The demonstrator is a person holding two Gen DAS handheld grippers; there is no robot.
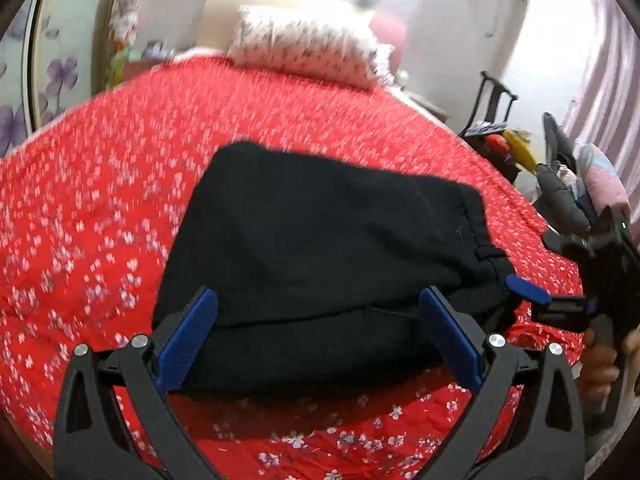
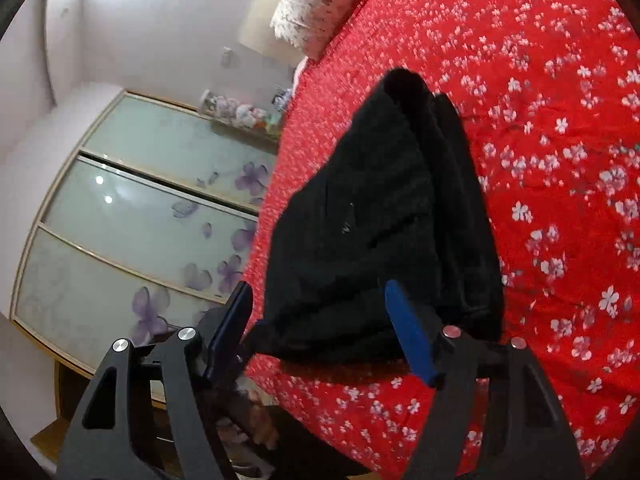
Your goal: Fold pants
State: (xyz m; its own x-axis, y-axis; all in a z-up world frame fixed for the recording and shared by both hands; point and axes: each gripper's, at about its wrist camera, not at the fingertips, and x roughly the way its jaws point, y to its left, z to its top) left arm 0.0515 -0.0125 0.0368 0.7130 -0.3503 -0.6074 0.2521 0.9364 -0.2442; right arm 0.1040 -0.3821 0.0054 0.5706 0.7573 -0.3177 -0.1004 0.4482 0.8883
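Observation:
Black pants [image 1: 320, 240], folded into a thick rectangle, lie on a red floral bedspread [image 1: 100, 220]. My left gripper [image 1: 316, 300] stands wide open at the near edge of the pants. The cloth lies between its blue pads [image 1: 188, 344], which do not press on it. My right gripper [image 2: 316, 296] is open at the right end of the bundle [image 2: 380, 220], with the pants' edge between its fingers. In the left wrist view one blue pad [image 1: 528, 290] of the right gripper touches the pants' right corner, and a hand [image 1: 600, 368] holds that gripper's handle.
A floral pillow [image 1: 308, 44] lies at the head of the bed. A wardrobe with frosted doors and purple flowers [image 2: 140, 216] stands along one side. On the other side a dark chair and piled clothes [image 1: 560, 184] crowd the bed's edge, near a pink curtain.

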